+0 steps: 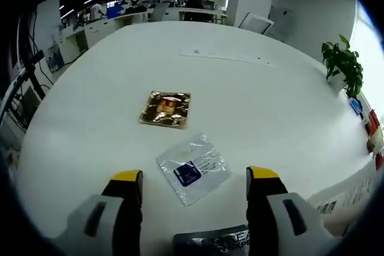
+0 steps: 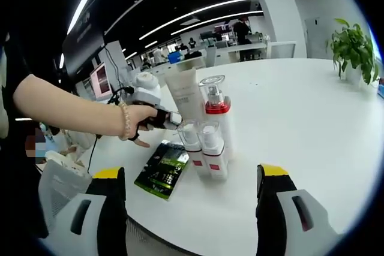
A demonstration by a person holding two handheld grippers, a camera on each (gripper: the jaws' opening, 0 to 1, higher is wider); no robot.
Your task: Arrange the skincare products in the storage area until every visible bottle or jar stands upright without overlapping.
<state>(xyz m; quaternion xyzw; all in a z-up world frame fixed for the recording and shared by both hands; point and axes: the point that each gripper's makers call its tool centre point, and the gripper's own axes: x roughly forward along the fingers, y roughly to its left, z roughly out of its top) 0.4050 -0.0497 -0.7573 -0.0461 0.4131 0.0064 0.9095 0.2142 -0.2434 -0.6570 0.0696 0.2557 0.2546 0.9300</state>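
In the right gripper view several skincare products stand upright in a tight group: a tall white tube (image 2: 185, 93), a tall bottle with a red band (image 2: 216, 107) and two small clear-capped bottles (image 2: 191, 148) (image 2: 213, 153). A black and green sachet (image 2: 162, 173) lies flat beside them. My right gripper (image 2: 191, 172) is open, short of the group. A person's hand holds the left gripper (image 2: 151, 107) behind the bottles. In the left gripper view my left gripper (image 1: 195, 175) is open above a white sachet with a blue label (image 1: 193, 169). A gold sachet (image 1: 165, 109) lies farther off and a dark sachet (image 1: 213, 241) lies at the bottom.
The white table (image 1: 270, 106) is wide and round-edged. A potted plant (image 1: 343, 64) (image 2: 354, 49) stands at its far right. A flat cable cover (image 1: 228, 57) is set in the tabletop. Office desks and screens lie beyond. A white basket (image 2: 60, 187) sits below the table's left edge.
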